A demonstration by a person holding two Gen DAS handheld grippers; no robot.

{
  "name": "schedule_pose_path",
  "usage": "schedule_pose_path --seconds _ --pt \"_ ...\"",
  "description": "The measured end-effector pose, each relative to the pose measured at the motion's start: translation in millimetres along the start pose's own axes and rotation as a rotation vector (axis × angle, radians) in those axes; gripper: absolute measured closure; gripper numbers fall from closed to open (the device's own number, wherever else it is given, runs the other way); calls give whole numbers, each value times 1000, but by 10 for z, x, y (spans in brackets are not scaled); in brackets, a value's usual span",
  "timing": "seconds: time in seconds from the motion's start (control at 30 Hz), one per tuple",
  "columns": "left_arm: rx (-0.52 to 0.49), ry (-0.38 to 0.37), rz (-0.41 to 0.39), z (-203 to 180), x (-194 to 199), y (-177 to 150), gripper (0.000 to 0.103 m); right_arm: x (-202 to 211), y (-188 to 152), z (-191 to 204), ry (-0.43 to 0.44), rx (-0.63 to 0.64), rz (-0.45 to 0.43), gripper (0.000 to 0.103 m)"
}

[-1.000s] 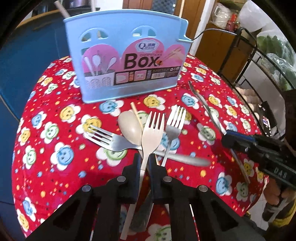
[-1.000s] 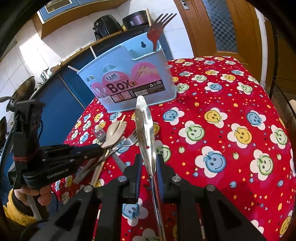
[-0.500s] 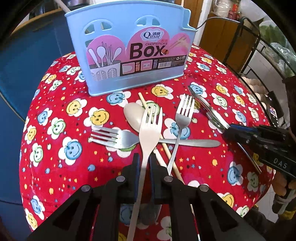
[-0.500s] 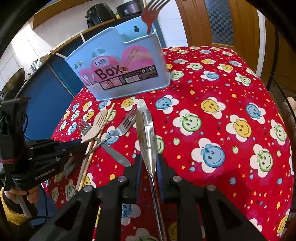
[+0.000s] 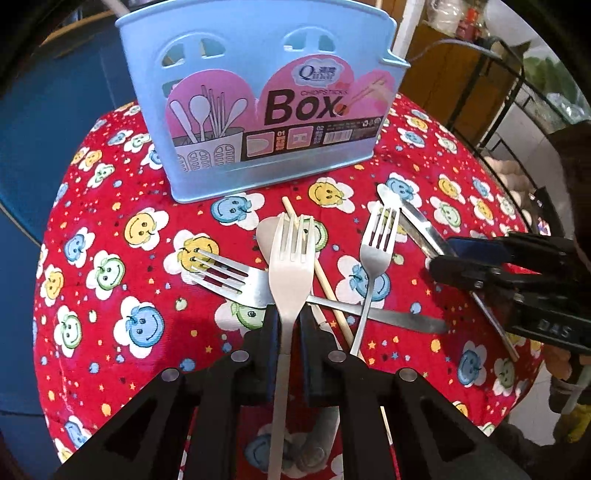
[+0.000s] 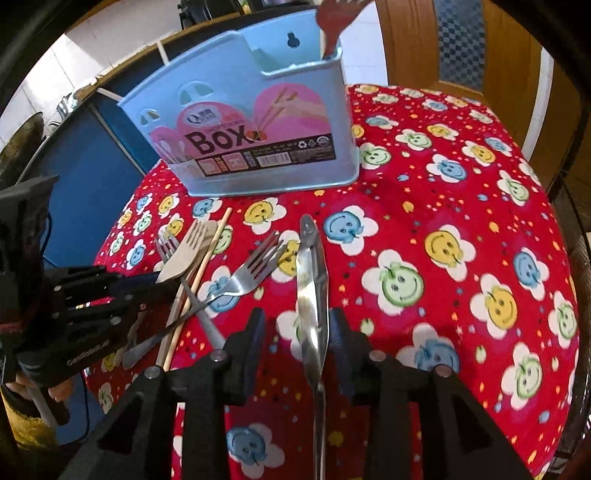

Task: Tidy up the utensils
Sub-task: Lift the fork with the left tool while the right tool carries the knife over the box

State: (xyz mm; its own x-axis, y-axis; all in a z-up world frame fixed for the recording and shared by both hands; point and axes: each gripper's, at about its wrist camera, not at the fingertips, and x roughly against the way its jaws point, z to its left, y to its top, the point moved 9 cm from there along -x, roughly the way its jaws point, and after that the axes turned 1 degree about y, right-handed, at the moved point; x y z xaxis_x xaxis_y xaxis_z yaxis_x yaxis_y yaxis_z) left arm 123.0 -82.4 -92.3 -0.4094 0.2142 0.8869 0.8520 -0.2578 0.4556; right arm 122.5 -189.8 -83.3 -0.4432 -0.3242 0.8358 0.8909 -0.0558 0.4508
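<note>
My left gripper (image 5: 289, 317) is shut on the neck of a cream fork (image 5: 291, 258), held over the loose pile on the red smiley cloth (image 5: 110, 295). The pile holds two steel forks (image 5: 229, 273) (image 5: 375, 254), a beige spoon (image 5: 263, 234) and a chopstick (image 5: 325, 284). My right gripper (image 6: 297, 325) is opening. A steel knife (image 6: 312, 288) lies lengthwise between its pads, with a gap on each side. The blue chopstick box (image 6: 240, 129) stands behind, with a red fork (image 6: 332, 22) upright in its right compartment.
The round table drops off at its edges on every side. A blue cabinet (image 5: 44, 129) stands to the left, a black wire rack (image 5: 517, 92) to the right and a wooden door (image 6: 461, 44) behind. A person's hand (image 6: 29, 387) holds the left gripper's handle.
The right jaws have spread off the knife, which they clamped before. Both grippers have come nearer the box and lower over the cloth. The left still clamps the cream fork.
</note>
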Motion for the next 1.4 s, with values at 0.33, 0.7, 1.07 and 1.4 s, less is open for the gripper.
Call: schedule_pose_path --seconds 0.33,0.7,1.07,1.4 --pt "58 -69 -98 47 215 -39 93 -81 91 -73 -68 24 25 95" --pt "84 -80 -262 88 707 8 94 275 85 -38 76 -68 -157 99" --pt "96 -81 -487 129 1303 356 94 980 215 143 67 -38 -436 99" --pt "84 -40 -590 191 1681 715 95 1093 286 131 100 -72 -486 99"
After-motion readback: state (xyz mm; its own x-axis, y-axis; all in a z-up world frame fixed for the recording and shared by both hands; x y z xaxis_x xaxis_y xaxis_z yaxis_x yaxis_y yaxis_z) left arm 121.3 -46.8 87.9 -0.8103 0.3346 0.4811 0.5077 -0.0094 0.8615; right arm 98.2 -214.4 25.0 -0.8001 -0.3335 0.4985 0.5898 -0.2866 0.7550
